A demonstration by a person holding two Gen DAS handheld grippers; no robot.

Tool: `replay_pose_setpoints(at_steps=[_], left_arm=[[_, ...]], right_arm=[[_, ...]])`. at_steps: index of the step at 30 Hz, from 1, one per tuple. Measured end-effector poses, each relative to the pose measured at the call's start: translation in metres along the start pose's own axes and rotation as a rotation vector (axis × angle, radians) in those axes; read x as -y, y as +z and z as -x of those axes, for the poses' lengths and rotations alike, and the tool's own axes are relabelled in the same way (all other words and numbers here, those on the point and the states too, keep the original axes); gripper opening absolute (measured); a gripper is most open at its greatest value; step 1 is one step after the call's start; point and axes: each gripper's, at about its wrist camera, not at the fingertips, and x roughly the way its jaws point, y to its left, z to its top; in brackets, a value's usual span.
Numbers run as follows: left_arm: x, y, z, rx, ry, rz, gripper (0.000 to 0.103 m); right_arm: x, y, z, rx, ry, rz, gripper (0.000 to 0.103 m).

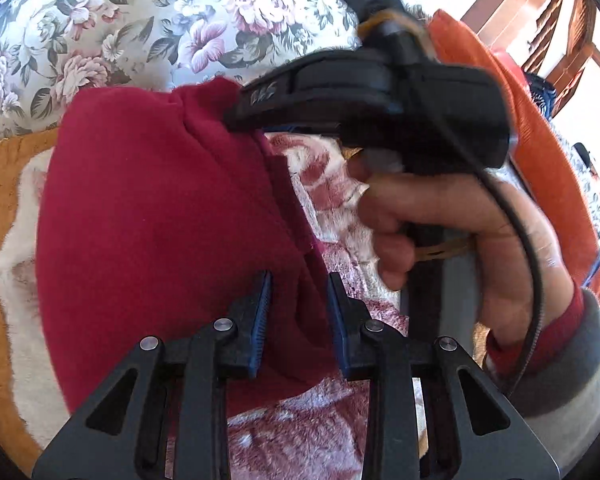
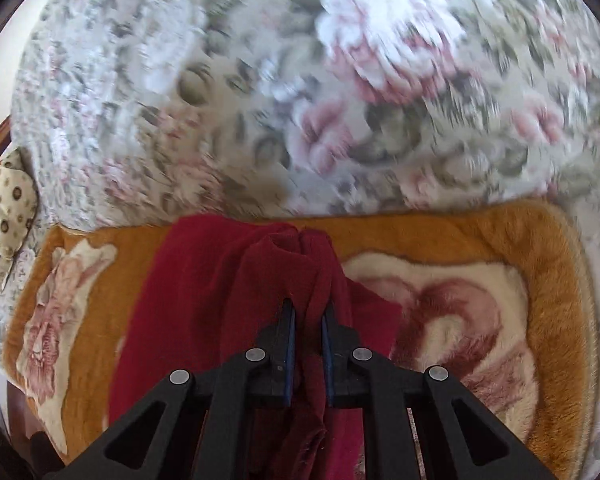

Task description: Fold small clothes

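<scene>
Floral bedding fills the background, blurred in the right wrist view, and against it we see a plush blanket with an orange border and a cream middle with dark red flowers. We take this blanket as our landmark. Over its middle hangs a dark red garment, lifted and bunched, with its lower part draping onto the blanket's cream area. At the blanket's left end lies a cream cushion with dark dots. Beyond the blanket, in the left wrist view, we see an orange cloth and a wooden chair near the bright floor.

Above the blanket's middle, our right hand, in a grey sleeve with a red cuff, grips the handle of the right hand-held gripper. Its jaws stand narrow, pinched on a gathered fold of the dark red garment. Our left hand-held gripper stands a little wider, its blue pads closed on another thick fold of that garment, at its edge.
</scene>
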Motion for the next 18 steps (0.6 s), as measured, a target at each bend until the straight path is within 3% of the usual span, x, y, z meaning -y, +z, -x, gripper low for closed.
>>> replay_pose_setpoints(at_steps=[3,4,8,11,14,18], left_arm=[[0.003,0.0,0.01,-0.009,0.029,-0.019,0.027],[0.001,0.0,0.02,-0.011,0.038,-0.027,0.028],[-0.004,-0.008,0.062,0.054,0.091,-0.069,0.05],[-0.023,-0.013,0.09,0.116,0.149,-0.079,0.058],[-0.037,-0.023,0.099,0.138,0.23,-0.06,0.059],[-0.057,-0.037,0.084,0.1,0.265,-0.001,0.059]], right_arm=[[0.013,-0.003,-0.001,0.008,0.049,-0.052,0.013],[0.017,-0.004,0.008,0.015,0.061,-0.074,0.019],[0.02,-0.014,0.051,0.062,0.083,-0.076,0.028],[0.014,-0.038,0.078,0.06,0.148,-0.085,0.036],[0.005,-0.065,0.091,0.037,0.181,-0.083,0.039],[-0.006,-0.097,0.089,-0.007,0.235,-0.112,0.044]])
